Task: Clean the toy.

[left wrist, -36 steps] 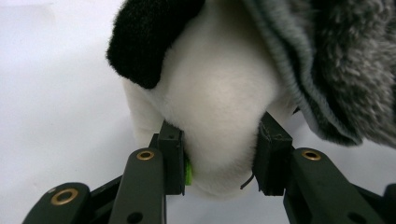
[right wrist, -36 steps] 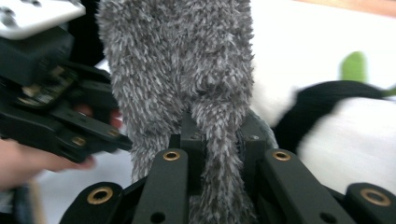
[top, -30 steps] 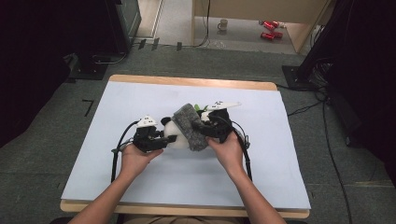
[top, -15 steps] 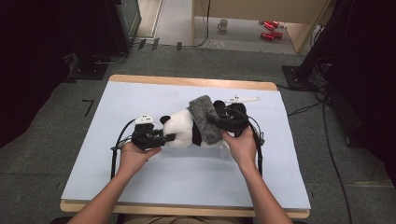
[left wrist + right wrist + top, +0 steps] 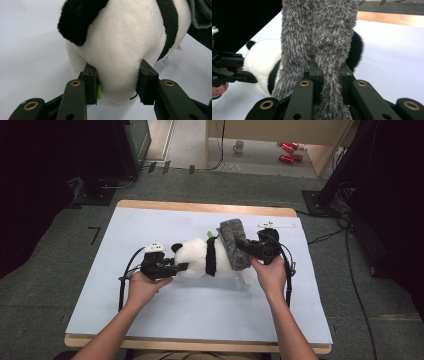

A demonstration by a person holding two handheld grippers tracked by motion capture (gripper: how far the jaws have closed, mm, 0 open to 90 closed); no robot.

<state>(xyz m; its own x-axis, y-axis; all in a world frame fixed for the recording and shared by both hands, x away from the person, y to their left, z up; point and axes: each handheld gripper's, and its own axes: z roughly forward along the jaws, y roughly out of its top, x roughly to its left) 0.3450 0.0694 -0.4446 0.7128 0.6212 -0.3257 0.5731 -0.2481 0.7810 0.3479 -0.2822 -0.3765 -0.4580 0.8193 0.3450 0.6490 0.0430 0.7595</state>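
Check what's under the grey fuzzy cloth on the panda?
The plush panda's rear, black patch showing, lies under the grey fuzzy cloth held by the right gripper. Legs are covered.

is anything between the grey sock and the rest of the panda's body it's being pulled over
Nothing visible blocks it. The sock, pinched in the right gripper, lies over the panda near its middle; the white body beyond is bare up to the left gripper, which clamps the head end.
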